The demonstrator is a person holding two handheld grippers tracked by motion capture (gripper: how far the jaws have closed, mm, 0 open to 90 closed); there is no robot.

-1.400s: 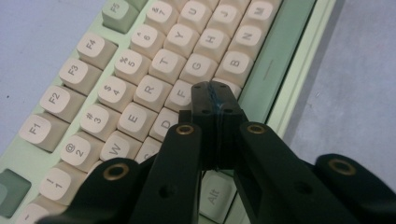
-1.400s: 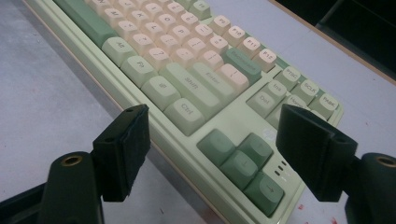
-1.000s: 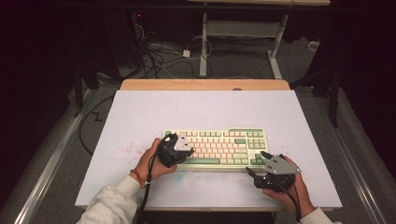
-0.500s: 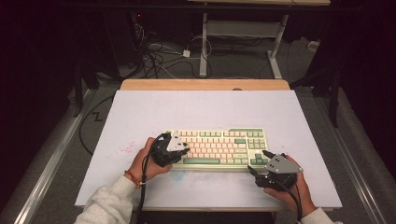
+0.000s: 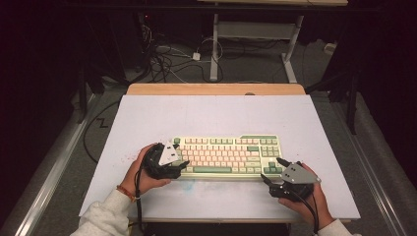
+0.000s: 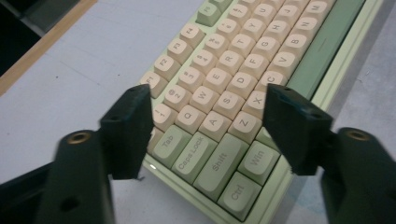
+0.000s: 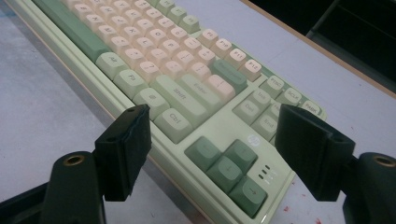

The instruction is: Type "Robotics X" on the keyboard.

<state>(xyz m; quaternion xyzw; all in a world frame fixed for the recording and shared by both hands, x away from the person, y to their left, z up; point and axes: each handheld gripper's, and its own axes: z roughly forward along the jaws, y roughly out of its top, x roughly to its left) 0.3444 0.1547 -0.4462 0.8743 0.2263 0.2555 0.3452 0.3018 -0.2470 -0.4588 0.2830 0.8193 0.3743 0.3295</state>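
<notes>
Keyboard: a green and cream keyboard [image 5: 226, 155] lies flat on the near half of the white table [image 5: 147, 118], long side running left to right, with a gripper at each of its 2 ends.
Left gripper: the left gripper [image 5: 181, 166] sits at the keyboard's near-left corner, held in the person's left hand [image 5: 142, 172], a grey plate on top of it.
Left jaws: apart, and they have just been opening; in the left gripper view [image 6: 208, 126] the 2 black jaws stand wide over the Tab, Caps Lock, Shift and Ctrl keys, with the corner of the keyboard [image 6: 233, 93] below and between them. The pads press on nothing.
Right gripper: the right gripper [image 5: 273, 169] is at the keyboard's near-right corner, held in the right hand [image 5: 307, 201], also with a grey plate on top.
Right jaws: apart; in the right gripper view [image 7: 212, 149] they stand wide to either side of the 4 dark green arrow keys, over the keyboard's [image 7: 187, 93] corner. Whether the tips touch the case cannot be told.
Table: bare white sheet around the keyboard, a wooden edge [image 5: 216, 89] along the far side, faint red specks [image 5: 130, 156] left of the left hand.
Floor: cables [image 5: 167, 61] and white frame legs [image 5: 214, 49] lie beyond the table.
Sleeves: light sleeves [image 5: 103, 216] show at the bottom edge of the high view.
</notes>
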